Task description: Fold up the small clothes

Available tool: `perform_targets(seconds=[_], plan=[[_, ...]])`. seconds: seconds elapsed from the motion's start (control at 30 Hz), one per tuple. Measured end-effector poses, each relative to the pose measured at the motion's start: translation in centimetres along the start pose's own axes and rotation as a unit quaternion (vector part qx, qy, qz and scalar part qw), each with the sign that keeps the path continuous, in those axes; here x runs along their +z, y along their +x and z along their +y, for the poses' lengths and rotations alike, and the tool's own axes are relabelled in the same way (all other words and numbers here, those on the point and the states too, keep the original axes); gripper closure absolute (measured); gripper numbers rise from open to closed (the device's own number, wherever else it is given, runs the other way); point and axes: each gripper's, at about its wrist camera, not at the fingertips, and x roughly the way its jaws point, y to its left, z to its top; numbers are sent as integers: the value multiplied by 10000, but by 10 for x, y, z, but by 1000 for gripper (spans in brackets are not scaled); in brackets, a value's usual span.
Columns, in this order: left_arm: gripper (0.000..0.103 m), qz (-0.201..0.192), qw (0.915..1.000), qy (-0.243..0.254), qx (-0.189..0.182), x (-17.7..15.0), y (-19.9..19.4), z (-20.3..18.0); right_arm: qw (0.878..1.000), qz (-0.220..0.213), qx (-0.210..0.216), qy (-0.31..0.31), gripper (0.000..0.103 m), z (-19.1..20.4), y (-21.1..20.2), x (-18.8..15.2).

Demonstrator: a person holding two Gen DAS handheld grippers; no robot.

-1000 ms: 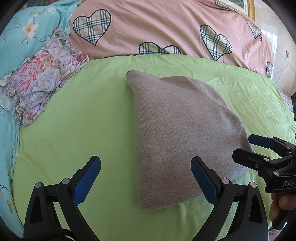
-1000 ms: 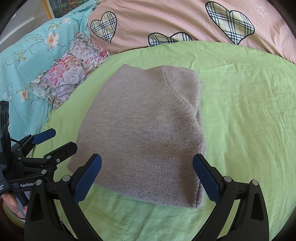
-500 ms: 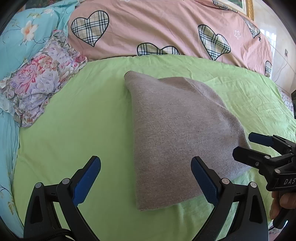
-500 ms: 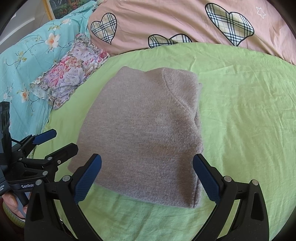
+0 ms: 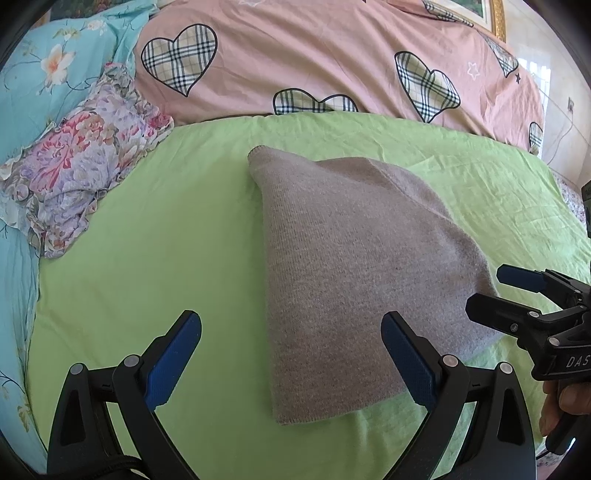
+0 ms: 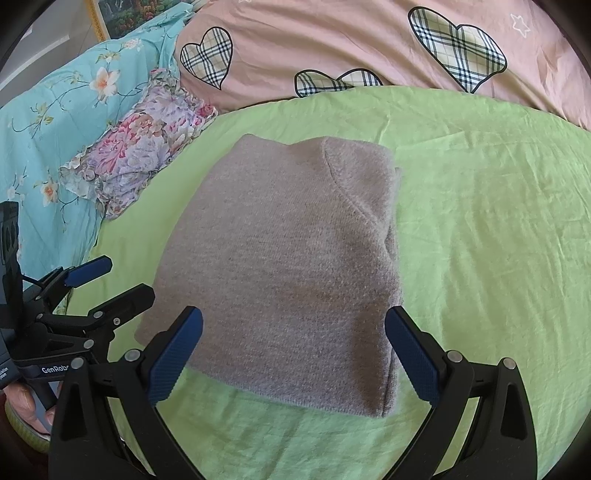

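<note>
A grey knitted garment [image 5: 354, 266] lies folded flat on the green sheet [image 5: 155, 258]; it also shows in the right wrist view [image 6: 288, 266]. My left gripper [image 5: 291, 358] is open and empty, held above the garment's near left corner. My right gripper [image 6: 293, 354] is open and empty over the garment's near edge. The right gripper appears at the right of the left wrist view [image 5: 495, 291], and the left gripper at the left of the right wrist view [image 6: 122, 280], each beside the garment.
A floral ruffled cloth [image 5: 77, 166] lies at the left on a turquoise flowered cover [image 5: 33, 74]. A pink quilt with plaid hearts [image 5: 332, 62] runs along the back. A framed picture [image 6: 122, 14] hangs behind.
Both grippers stay open and have drifted only slightly; the garment sits a touch lower and nearer in both views. It has not been touched.
</note>
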Motion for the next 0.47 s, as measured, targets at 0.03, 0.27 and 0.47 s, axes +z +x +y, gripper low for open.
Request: perform_targets(seconds=[0.03, 0.27, 0.47], plan=[[5, 1, 10000, -13, -7, 1, 1, 1, 10000, -6, -4, -5, 4, -1, 0, 1], [5, 21, 10000, -52, 10, 4, 2, 4, 10000, -8, -32, 26, 4, -8, 0, 2], [5, 53, 10000, -62, 44, 4, 2, 4, 10000, -19, -12, 51, 4, -13, 0, 2]])
